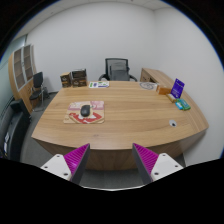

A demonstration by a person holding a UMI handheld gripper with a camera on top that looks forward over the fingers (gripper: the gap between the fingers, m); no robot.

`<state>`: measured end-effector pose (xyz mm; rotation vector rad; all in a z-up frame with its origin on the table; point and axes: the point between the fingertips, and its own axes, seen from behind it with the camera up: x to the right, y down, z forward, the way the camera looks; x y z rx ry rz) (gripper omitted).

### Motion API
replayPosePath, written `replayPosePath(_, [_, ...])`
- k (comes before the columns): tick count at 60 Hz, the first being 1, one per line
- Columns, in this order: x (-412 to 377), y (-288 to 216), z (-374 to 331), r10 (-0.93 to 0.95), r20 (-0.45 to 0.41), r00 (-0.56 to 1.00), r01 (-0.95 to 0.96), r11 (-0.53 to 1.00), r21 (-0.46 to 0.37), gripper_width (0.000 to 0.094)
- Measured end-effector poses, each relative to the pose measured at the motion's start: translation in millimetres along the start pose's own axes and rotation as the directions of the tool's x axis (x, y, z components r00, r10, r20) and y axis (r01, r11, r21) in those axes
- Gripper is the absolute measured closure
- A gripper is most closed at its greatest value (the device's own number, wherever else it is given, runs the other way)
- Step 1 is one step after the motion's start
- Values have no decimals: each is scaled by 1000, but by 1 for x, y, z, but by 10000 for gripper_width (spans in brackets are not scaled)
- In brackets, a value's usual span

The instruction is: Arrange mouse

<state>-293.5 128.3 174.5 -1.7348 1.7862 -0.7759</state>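
Mouse [86, 110] on mat [84, 114], heading unclear, gripper [111, 160] fingers spread, well short.

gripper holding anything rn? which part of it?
Nothing held. The gripper fingers are open and empty; the small dark computer mouse sits far beyond them on the wooden table.

Far beyond the fingers, the mouse [86, 110] on its red mat [84, 113] is too small to show buttons or a cord. The items by the purple box [177, 88], beyond the right finger, are too small to name, perhaps packaging. The gripper [112, 160] fingers are cut off below.
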Motion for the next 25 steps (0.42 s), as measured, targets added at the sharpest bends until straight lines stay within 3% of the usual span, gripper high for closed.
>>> replayPosePath(25, [41, -5, -12, 37, -45, 998, -35, 998, 44, 64])
